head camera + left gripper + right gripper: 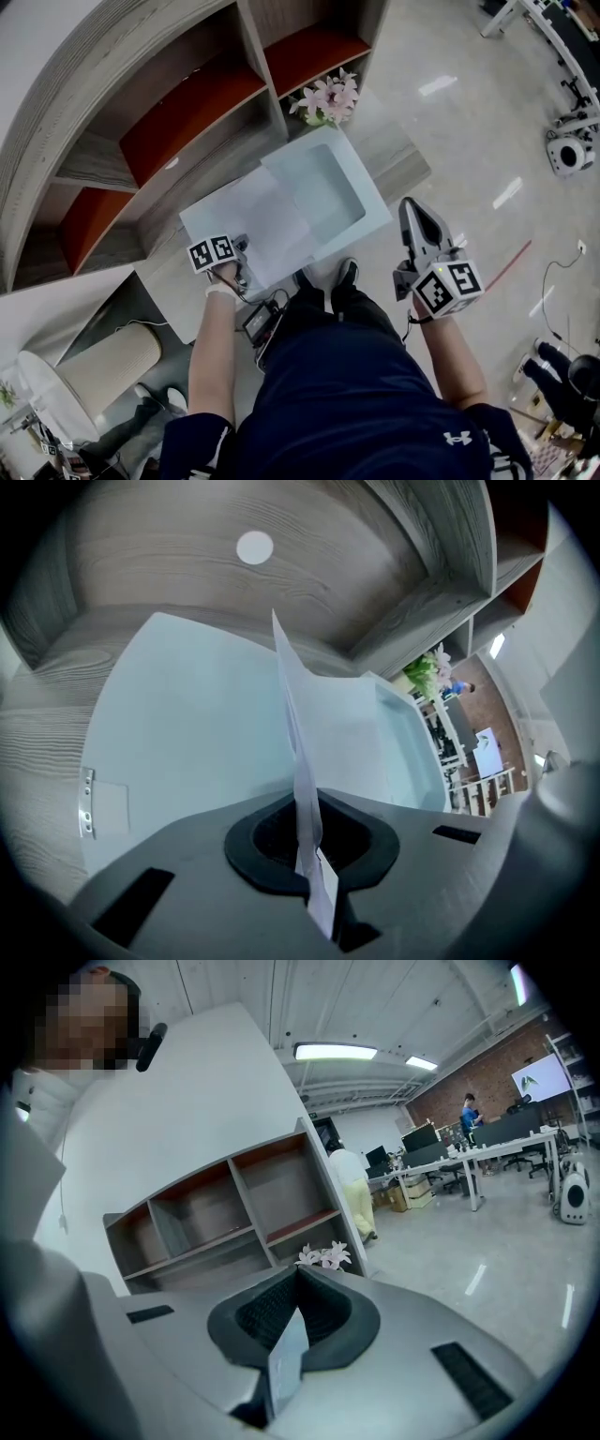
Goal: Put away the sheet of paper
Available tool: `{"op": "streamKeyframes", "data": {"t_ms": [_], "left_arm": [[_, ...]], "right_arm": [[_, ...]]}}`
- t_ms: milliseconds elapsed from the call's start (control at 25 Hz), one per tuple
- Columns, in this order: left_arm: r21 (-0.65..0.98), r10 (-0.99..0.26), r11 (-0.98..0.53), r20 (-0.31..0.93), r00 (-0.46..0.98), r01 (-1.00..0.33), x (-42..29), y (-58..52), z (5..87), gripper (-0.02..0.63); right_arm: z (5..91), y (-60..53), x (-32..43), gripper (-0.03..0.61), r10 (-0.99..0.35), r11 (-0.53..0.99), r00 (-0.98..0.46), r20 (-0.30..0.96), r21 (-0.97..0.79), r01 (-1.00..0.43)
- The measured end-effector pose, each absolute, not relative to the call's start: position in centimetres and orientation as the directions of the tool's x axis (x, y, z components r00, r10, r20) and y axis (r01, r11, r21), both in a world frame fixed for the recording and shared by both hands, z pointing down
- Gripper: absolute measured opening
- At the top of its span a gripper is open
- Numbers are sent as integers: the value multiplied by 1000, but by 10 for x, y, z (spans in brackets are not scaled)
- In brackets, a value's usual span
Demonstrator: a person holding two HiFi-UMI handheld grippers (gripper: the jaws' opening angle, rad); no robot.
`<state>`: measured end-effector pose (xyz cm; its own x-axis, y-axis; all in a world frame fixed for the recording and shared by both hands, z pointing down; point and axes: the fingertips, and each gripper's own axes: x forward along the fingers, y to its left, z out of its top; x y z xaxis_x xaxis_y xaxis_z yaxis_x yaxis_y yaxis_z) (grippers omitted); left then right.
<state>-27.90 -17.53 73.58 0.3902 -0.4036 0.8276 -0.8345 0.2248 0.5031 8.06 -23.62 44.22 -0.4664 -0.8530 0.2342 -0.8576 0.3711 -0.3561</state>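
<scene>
A white sheet of paper [300,752] stands edge-on between the jaws of my left gripper [306,803], which is shut on its lower edge. The sheet rises over an open pale blue box [178,733], above its flat lid. In the head view the left gripper [236,270] sits at the near left edge of the box lid [234,220], beside the box's recessed tray [370,220]; there I cannot tell the sheet from the lid. My right gripper [420,225] is shut with nothing in it and hangs to the right of the box, apart from it.
The box lies on a low grey wood-grain ledge [398,155] in front of a shelf unit [187,112] with red-backed compartments. Pink flowers [328,98] stand just behind the box. A beige cylinder [108,366] and a cabled device [262,323] are on the floor at the left.
</scene>
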Motion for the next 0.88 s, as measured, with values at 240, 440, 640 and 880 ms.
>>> {"op": "streamKeyframes", "data": {"t_ms": [240,440,640,880], "left_arm": [[439,-380,209,860,341,-874,-288,-173,734,18],[501,-454,203,809,372,-842,-278,-191,728,17],[501,-446,155,805,392,-851,-261,-202,732,17],[535,-438,94,780,447,-840,-224,-220,735,17]], "right_arm": [[445,-234,82,5,-856,362,-463,231,-371,-855],[447,-233,82,5,-857,360,-462,230,-374,-854],[453,-223,89,5,-858,339,-447,252,-375,-862],[459,-214,101,5,-870,301,-414,267,-377,-876]]}}
